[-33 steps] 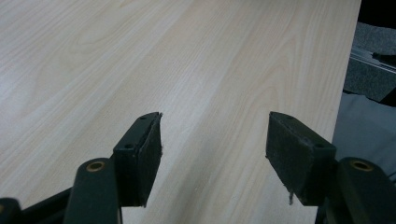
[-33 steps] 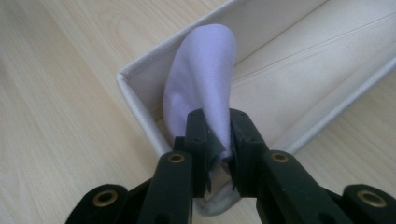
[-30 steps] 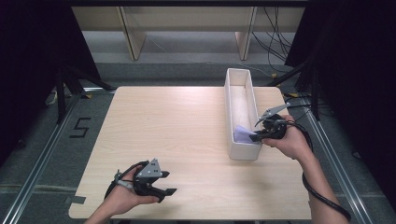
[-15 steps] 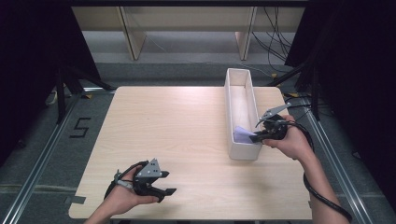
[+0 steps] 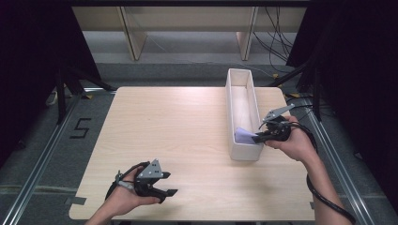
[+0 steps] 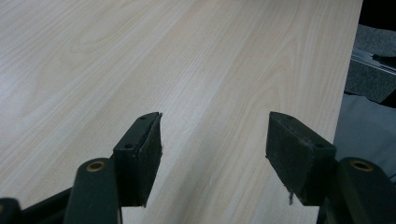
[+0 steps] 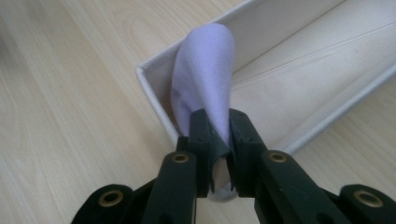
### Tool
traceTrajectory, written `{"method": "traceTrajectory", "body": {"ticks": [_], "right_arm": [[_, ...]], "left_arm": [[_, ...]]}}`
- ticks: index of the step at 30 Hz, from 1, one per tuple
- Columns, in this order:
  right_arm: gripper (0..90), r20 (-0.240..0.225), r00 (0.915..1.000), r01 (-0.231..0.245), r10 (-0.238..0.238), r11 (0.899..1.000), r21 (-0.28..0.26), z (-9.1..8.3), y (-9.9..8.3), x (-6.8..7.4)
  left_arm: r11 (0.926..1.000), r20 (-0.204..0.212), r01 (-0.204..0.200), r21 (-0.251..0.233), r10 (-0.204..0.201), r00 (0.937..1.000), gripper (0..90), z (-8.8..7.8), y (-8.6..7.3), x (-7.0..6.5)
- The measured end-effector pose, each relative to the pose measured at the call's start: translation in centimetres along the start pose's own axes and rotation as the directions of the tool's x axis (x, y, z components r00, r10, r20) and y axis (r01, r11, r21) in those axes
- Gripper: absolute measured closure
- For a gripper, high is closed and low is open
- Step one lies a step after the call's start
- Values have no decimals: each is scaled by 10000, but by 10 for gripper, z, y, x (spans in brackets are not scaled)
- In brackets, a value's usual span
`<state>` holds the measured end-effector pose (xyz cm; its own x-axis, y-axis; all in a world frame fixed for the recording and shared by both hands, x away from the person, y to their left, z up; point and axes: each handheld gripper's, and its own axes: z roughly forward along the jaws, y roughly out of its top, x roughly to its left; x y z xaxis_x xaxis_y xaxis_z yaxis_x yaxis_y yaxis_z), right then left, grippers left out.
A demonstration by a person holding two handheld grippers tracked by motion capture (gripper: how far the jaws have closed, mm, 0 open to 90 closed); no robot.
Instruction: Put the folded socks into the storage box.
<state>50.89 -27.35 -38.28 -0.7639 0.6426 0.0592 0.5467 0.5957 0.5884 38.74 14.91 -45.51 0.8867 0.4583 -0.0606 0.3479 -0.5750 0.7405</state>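
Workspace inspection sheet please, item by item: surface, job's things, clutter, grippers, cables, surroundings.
Surface: light wood table, bare apart from the tray.
Job's things: long white tray at the table's right; lilac cloth at its near end.
Clutter: nothing seen.
Grippers: right gripper pinches the cloth, its jaws have just been closing; left gripper open above bare wood, holding nothing.
Cables: black cable trails from the right gripper; loose cables on the floor beyond.
Surroundings: wooden frame legs behind, floor rails, a 5 marked on the floor.

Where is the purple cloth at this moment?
In the high view, the purple cloth sits at the near end of the white box, right of the table, pinched by the right gripper.
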Motion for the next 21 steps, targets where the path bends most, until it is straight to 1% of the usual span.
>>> {"method": "traceTrajectory", "body": {"ticks": [1, 2, 3, 4, 5, 6, 7, 8, 9, 10, 11, 13, 15, 16, 18, 19, 20, 21], "right_arm": [[812, 7, 10000, 14, -14, 10000, -1, 0, 0, 0], [811, -63, 9996, -290, 291, 9995, 95, -1, -1, 2], [810, -157, 9999, -10, 8, 9999, -112, 1, -1, -1], [809, -111, 9999, -126, 123, 9997, -225, 3, -2, -1], [808, -123, 9999, -92, 89, 9997, -234, 3, -2, -2], [805, -90, 9996, -259, 259, 9997, 45, 1, -2, -2], [799, -118, 9994, -339, 339, 9994, 18, 2, -2, -3], [793, -171, 9998, -59, 57, 9999, -140, 4, -2, -5], [787, -109, 9999, -107, 105, 9999, -134, 4, -2, -5], [784, -73, 9991, -418, 419, 9991, 84, 3, -2, -3], [779, -60, 9990, -441, 442, 9990, 88, 3, -2, -3], [768, -1, 9993, -376, 376, 9993, 83, 4, -2, -4], [752, -103, 9996, -260, 260, 9997, 10, 5, -2, -5], [744, -41, 9994, -341, 341, 9994, 34, 5, -1, -5], [731, -64, 9995, -318, 318, 9995, 76, 5, -1, -4], [724, 18, 9990, -451, 450, 9989, 131, 4, 0, -3], [710, 29, 9975, -704, 703, 9973, 230, 4, 0, -1], [698, 98, 9990, -448, 447, 9989, 103, 4, 0, -3]], "left_arm": [[10000, 44, -15, -6, 15, 10000, 355, 0, 0, 0], [10000, -3, -7, 1, 7, 10000, 355, 0, 0, 0], [10000, -7, -4, 5, 4, 10000, 354, 0, 0, 0], [10000, -14, 3, -3, -3, 10000, 355, 0, 0, 0], [10000, -6, -1, 8, 1, 10000, 355, 0, 0, 0], [10000, 0, 3, 3, -3, 10000, 355, 0, 0, 0], [10000, 9, 4, 6, -4, 10000, 355, 0, 0, 0], [10000, 8, 7, 3, -7, 10000, 355, 0, 0, 0], [10000, -2, 8, 5, -8, 10000, 355, 0, 0, 0], [10000, -10, 46, 14, -46, 10000, 355, 0, 0, 0], [10000, -51, 7, 53, -7, 10000, 355, 0, 0, 1], [10000, 10, 5, 59, -5, 10000, 355, 0, 0, 2], [10000, -45, 6, 57, -5, 10000, 355, 0, 0, 1], [10000, -30, -16, 57, 17, 10000, 355, 0, 0, 1], [10000, -25, -4, 49, 4, 10000, 355, 0, 0, 1], [9997, -42, -165, 164, 165, 9999, 355, 0, 0, 2], [9997, -45, -183, 181, 184, 9998, 355, -1, 0, 2], [9996, -49, -193, 190, 194, 9998, 355, 0, 0, 2]]}}
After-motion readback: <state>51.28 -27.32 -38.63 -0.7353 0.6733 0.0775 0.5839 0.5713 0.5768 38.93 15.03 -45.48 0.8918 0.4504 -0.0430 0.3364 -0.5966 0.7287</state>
